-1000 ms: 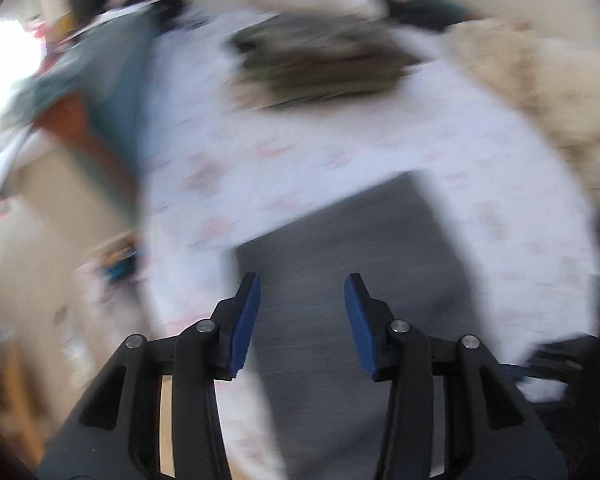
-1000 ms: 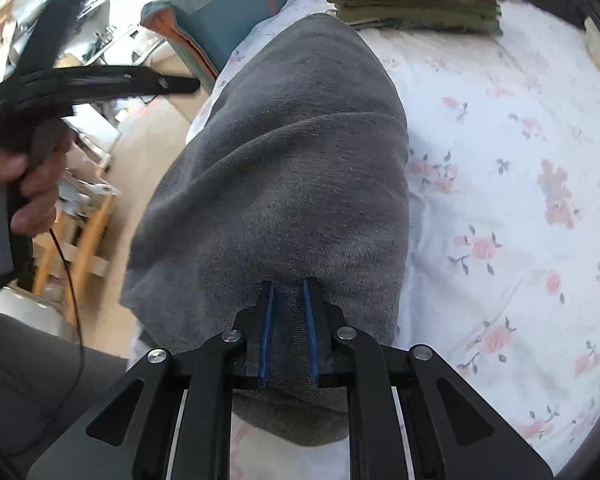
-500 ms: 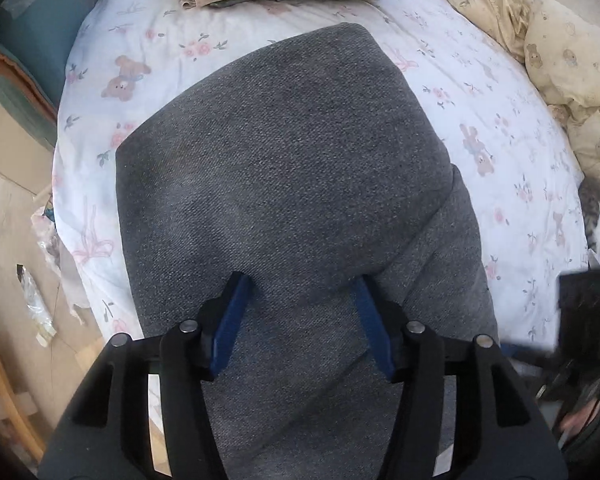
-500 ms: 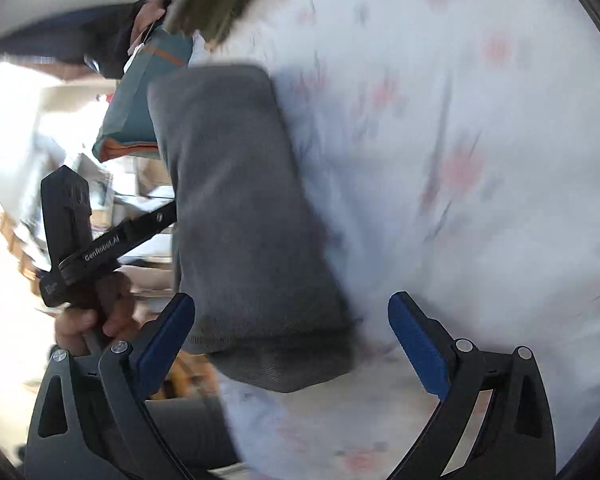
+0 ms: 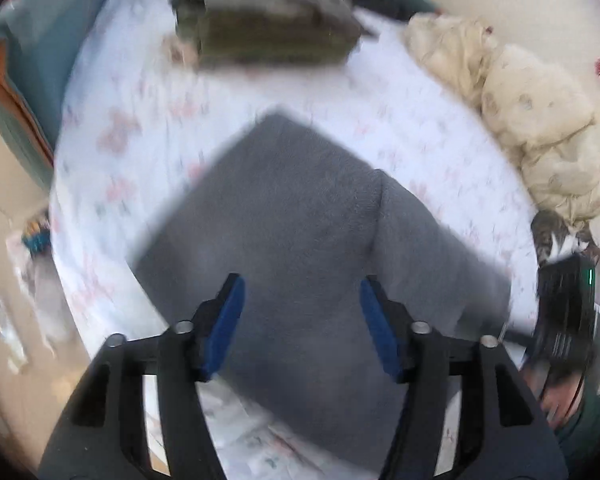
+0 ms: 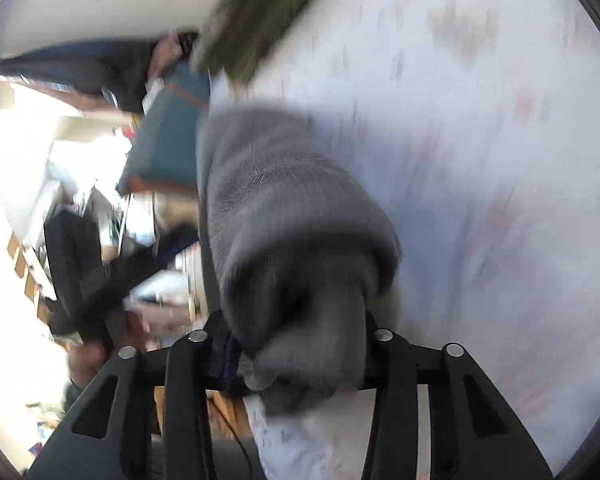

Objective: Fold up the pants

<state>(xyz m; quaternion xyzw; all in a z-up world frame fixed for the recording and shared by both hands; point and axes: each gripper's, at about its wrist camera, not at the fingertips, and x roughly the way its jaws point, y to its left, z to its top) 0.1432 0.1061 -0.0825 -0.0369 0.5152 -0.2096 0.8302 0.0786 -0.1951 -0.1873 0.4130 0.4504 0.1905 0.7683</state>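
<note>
Closing right gripper (image 6: 296,344) on folded grey fleece pants (image 5: 300,240), bundle edge between jaws; left gripper (image 5: 300,320) opening, released above. Next: lift toward olive stack (image 5: 268,36) at 12 o'clock.

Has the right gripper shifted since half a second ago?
Yes. The right gripper has come in onto the gray pants, jaws closing around their near end, sheet fixed.
</note>
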